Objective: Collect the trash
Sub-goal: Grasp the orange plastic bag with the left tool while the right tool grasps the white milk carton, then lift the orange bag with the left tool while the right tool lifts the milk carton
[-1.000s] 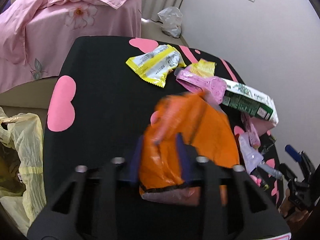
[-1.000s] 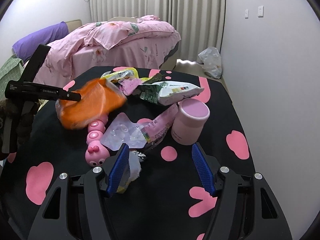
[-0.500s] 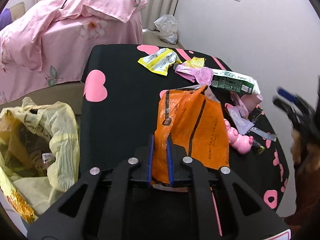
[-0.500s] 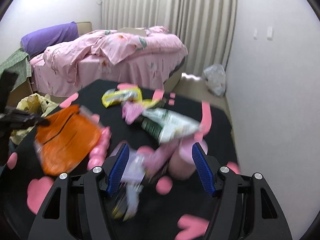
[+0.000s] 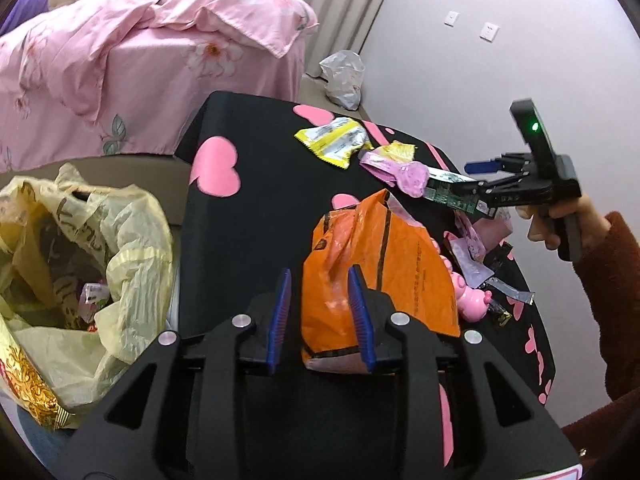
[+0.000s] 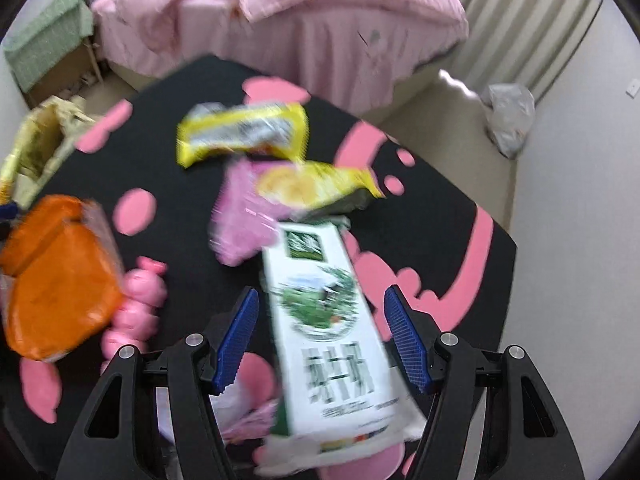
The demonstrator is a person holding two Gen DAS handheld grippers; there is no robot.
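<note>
An orange plastic bag (image 5: 380, 264) stands on the black table (image 5: 260, 208) between the fingers of my left gripper (image 5: 320, 276). Its jaws are opening: the left pad stands clear of the bag, which leans by the right one. The yellow trash bag (image 5: 92, 248) gapes on the floor to the left. My right gripper (image 6: 322, 294) hangs open above a white-and-green packet (image 6: 332, 320), which lies between its fingers in a blurred view. From the left wrist, the right gripper (image 5: 476, 178) hovers over that packet (image 5: 448, 194).
A yellow wrapper (image 5: 332, 142), a pink wrapper (image 5: 400, 168) and a pink toy (image 5: 472, 300) lie on the table with several small scraps. A pink bed (image 5: 140, 60) stands behind. A white plastic bag (image 5: 344, 80) sits by the wall. A hand (image 5: 560, 220) holds the right gripper.
My left gripper carried the orange bag toward the table's trash-bag side, squeezed it, then parted its jaws. My right gripper swung forward and tipped down over the white-and-green packet.
</note>
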